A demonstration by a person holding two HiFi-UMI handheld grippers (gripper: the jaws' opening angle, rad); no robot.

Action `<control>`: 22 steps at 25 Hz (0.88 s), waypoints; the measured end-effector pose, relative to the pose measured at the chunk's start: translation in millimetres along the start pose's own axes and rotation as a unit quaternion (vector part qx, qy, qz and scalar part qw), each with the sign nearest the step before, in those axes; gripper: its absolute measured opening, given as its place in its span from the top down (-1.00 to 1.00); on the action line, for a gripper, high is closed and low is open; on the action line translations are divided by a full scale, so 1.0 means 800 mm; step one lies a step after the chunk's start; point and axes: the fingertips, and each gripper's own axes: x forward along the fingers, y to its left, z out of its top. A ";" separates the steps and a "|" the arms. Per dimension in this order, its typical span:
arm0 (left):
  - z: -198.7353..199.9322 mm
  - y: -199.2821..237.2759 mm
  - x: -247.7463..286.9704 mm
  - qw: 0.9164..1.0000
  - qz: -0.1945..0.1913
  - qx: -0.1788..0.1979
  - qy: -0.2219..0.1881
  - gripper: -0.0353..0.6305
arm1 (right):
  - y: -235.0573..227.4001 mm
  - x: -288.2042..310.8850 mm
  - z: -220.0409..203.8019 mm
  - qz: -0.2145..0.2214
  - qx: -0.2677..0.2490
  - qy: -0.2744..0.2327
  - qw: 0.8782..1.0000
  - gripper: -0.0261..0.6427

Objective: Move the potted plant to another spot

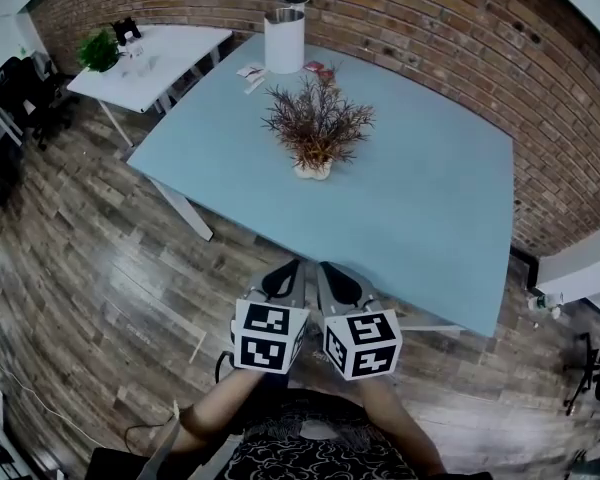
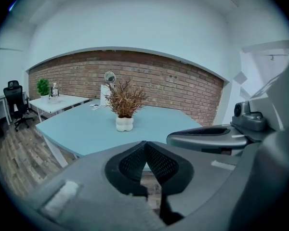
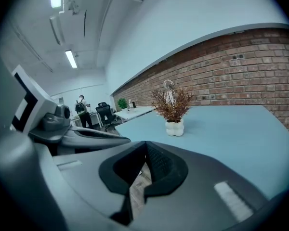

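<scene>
1. Wooden plank floor (image 1: 100,268): covers the near and left part of the head view.
2. Brick wall (image 1: 420,28): runs behind both tables, from ten o'clock round to three o'clock.
3. Blue table (image 1: 420,218): a large top set at an angle, its near edge just beyond the gripper tips.
4. White table (image 1: 170,58): at ten o'clock from the grippers, beside the blue table's far left corner.
5. Office chair (image 1: 20,83): black, at nine to ten o'clock, left of the white table.
6. Left gripper (image 1: 296,266): over the floor, short of the blue table's edge and pointing at twelve o'clock. Its own view shows the gripper (image 2: 145,143) clenched, tips meeting with nothing between them.
7. Right gripper (image 1: 323,266): just beside the left one and pointing the same way. In its own view the gripper (image 3: 145,143) is likewise pressed together and empty.
8. Marker cubes: one on the left gripper (image 1: 269,336), one on the right (image 1: 362,344), side by side above the person's forearms.
9. White bin (image 1: 285,38): upright with its lid tipped open, at the far edge of the blue table, at eleven o'clock from the plant.
10. Potted plant (image 1: 317,128): brown dried sprigs in a small white pot, upright on the far half of the blue table. It stands at twelve o'clock from the grippers, well apart from both and touched by neither.
11. Green plant (image 1: 99,50): at the white table's left end.
12. Papers (image 1: 250,71): flat on the blue table, just left of the bin.
</scene>
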 end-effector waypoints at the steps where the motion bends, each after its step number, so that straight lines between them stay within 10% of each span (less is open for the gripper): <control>1: 0.005 0.008 0.005 1.000 -0.005 -0.003 -0.001 0.92 | 0.000 0.009 0.003 -0.004 0.001 0.001 1.000 0.92; 22: 0.041 0.101 0.084 0.996 -0.085 0.014 0.008 0.92 | -0.049 0.156 0.045 -0.110 -0.015 -0.013 0.994 0.58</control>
